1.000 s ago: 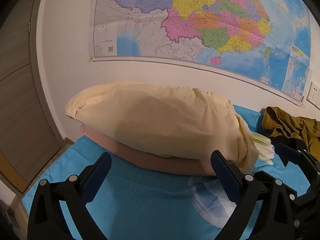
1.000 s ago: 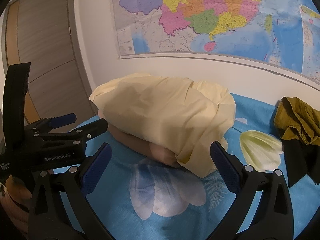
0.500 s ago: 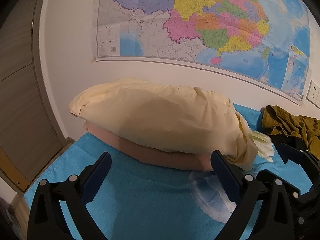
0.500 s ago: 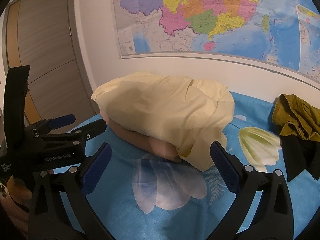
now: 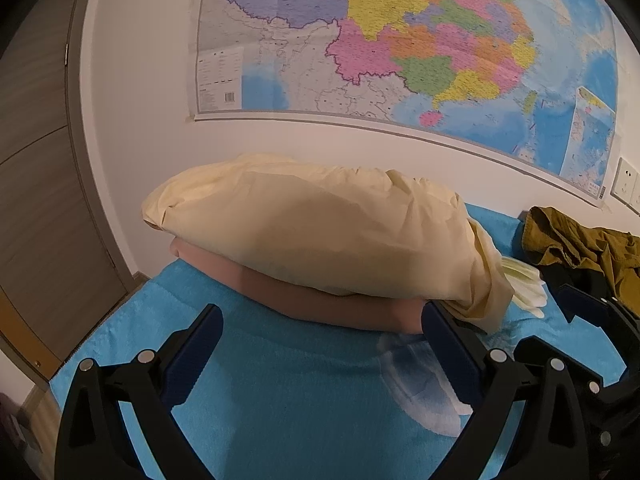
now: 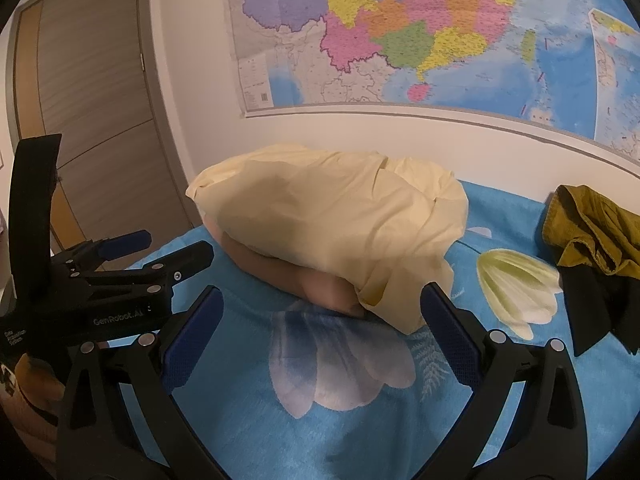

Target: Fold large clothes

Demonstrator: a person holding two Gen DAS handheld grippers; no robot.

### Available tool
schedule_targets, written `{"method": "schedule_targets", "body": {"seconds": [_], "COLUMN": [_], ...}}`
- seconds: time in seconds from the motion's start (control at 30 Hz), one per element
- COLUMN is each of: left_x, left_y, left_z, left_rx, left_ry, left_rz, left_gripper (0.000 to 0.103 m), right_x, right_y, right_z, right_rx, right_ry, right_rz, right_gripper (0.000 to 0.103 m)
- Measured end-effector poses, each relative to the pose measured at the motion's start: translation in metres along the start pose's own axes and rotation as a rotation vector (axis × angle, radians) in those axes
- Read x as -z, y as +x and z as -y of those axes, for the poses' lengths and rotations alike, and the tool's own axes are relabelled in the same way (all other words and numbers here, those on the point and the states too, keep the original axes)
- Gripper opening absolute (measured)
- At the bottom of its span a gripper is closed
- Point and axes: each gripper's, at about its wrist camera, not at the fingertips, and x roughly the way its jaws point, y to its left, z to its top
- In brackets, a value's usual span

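A crumpled olive and black garment [image 5: 580,242] lies on the blue bed sheet [image 5: 300,392] at the far right; it also shows in the right wrist view [image 6: 588,240]. My left gripper [image 5: 320,332] is open and empty, held above the sheet in front of the pillows. My right gripper [image 6: 320,308] is open and empty too, left of the garment. The left gripper also shows in the right wrist view [image 6: 156,248] at the left.
A pale yellow pillow [image 5: 320,228] lies on a pinkish pillow [image 5: 320,304] against the wall; both show in the right wrist view [image 6: 332,220]. A map [image 5: 400,40] hangs above. A wooden door [image 6: 88,120] stands left. The sheet has flower prints [image 6: 340,364].
Both grippers have drifted slightly left and back; the pillows and the garment sit a little further right in both views. Both jaws stay open.
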Motion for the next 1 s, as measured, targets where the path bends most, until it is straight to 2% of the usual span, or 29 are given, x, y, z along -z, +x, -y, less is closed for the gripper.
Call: {"method": "schedule_targets", "body": {"seconds": [1.0], "left_x": [0.0093], "left_y": [-0.0071], "left_z": [0.0013], "left_rx": [0.006], "left_ry": [-0.007], "left_rz": [-0.005], "left_gripper": [0.096], "right_x": [0.0028], "right_y": [-0.0093], "right_z": [-0.003], "right_rx": [-0.004], "right_ry": [-0.005], "right_rz": [0.007], "right_gripper": [0.097]}}
